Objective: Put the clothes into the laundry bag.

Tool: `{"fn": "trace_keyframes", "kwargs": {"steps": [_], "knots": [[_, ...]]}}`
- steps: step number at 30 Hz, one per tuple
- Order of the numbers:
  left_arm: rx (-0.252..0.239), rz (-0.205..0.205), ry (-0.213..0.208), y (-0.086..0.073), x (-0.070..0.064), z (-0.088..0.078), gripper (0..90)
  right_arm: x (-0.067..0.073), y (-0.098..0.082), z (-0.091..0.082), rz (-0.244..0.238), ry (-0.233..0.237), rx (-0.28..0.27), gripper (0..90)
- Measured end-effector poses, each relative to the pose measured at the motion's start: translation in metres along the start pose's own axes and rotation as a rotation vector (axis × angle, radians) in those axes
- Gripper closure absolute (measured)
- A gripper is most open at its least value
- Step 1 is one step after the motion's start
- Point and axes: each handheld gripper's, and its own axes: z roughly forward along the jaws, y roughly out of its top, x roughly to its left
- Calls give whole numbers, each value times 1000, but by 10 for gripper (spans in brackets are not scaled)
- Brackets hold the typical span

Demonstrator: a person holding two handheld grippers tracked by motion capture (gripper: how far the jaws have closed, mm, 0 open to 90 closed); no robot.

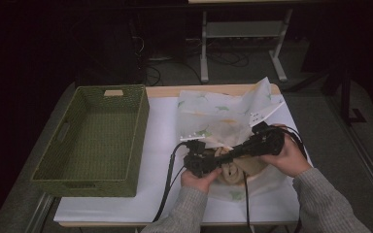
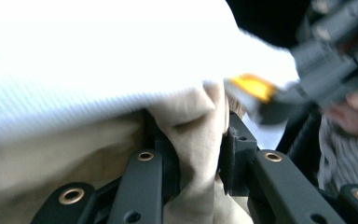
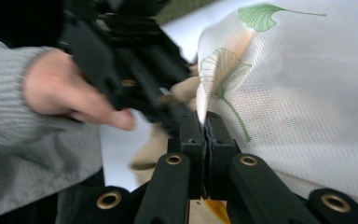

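A white mesh fabric (image 1: 213, 114) printed with green leaves lies on the table, over a beige cloth (image 1: 238, 167). In the high view my left gripper (image 1: 217, 161) and right gripper (image 1: 227, 155) meet over the beige cloth. In the left gripper view my left gripper (image 2: 200, 135) is shut on a fold of the beige cloth (image 2: 196, 121), under the white fabric (image 2: 98, 60). In the right gripper view my right gripper (image 3: 206, 123) is shut on the edge of the white leaf-print fabric (image 3: 298, 93), with the left gripper (image 3: 130, 60) just beyond.
A green woven basket (image 1: 77, 179) stands on the left half of the table. White paper (image 1: 160, 126) covers the tabletop. Cables trail from both grippers toward the front edge. Beyond the table are dark floor and a desk frame (image 1: 243, 34).
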Motion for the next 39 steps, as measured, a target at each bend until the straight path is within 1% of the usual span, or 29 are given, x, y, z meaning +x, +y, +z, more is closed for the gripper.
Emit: {"fn": "trace_keyframes", "kwargs": {"steps": [2,5,6,7,8,9,11,13,14,16,17,18,19,20,22,23,24,25,28,30,31,32,33,34,35,36,37,38,39], "knots": [[-36,17,46,3,6,4,717,3,2,-5,-8,5,-8,881],[2,-41,99,-3,30,16,705,4,2,-5,-3,11,4,881],[7,-60,80,-8,35,17,698,3,1,-3,-2,12,9,881],[2,-67,70,-12,36,17,692,3,0,-1,3,16,11,881],[0,-59,75,-14,35,16,688,2,-1,-1,6,17,16,881],[12,-36,83,-16,32,13,684,0,-2,0,7,17,19,880],[35,-9,90,-17,27,9,630,-6,-6,2,28,5,28,879],[62,20,111,-20,21,2,531,-9,-7,2,39,-8,30,878],[68,22,110,-21,19,0,466,-10,-7,2,41,-13,32,878],[85,25,119,-25,17,-7,420,-11,-7,3,45,-17,35,878],[101,34,121,-28,17,-12,434,-12,-7,4,46,-16,37,877],[101,34,121,-28,17,-12,448,-12,-7,4,46,-16,37,877],[119,28,119,-28,20,-10,448,-12,-6,5,51,-15,41,877],[133,6,102,-27,23,-7,493,-13,-5,7,52,-16,46,876],[126,-19,83,-27,26,-2,604,-14,-5,10,53,-19,52,876],[115,-22,53,-26,28,5,797,-14,-4,13,50,-20,65,876],[115,-22,53,-26,28,5,845,-14,-4,13,50,-20,65,876],[105,-5,51,-25,27,8,845,-14,-4,14,50,-19,69,876],[57,10,46,-16,22,11,873,-14,-3,12,53,-13,65,876],[10,27,45,-7,17,8,878,-13,-2,9,45,-5,47,876],[-34,32,42,-1,15,6,880,-12,-1,8,47,-1,39,876],[-63,35,50,2,14,5,883,-11,-1,5,44,3,23,876],[-88,38,81,4,15,4,883,-10,0,3,40,2,16,876],[-83,33,99,5,18,5,883,-10,0,1,38,-1,9,876],[-47,3,123,4,24,9,881,-10,0,0,41,-3,8,876],[-31,-8,132,2,27,11,873,-11,-2,0,43,-7,14,875],[-21,-6,135,-2,30,13,845,-14,-5,3,52,-27,33,872],[-13,-3,134,-5,31,14,845,-14,-5,3,52,-27,33,872],[7,-14,130,-9,33,15,818,-15,-7,4,56,-29,40,871]]}}
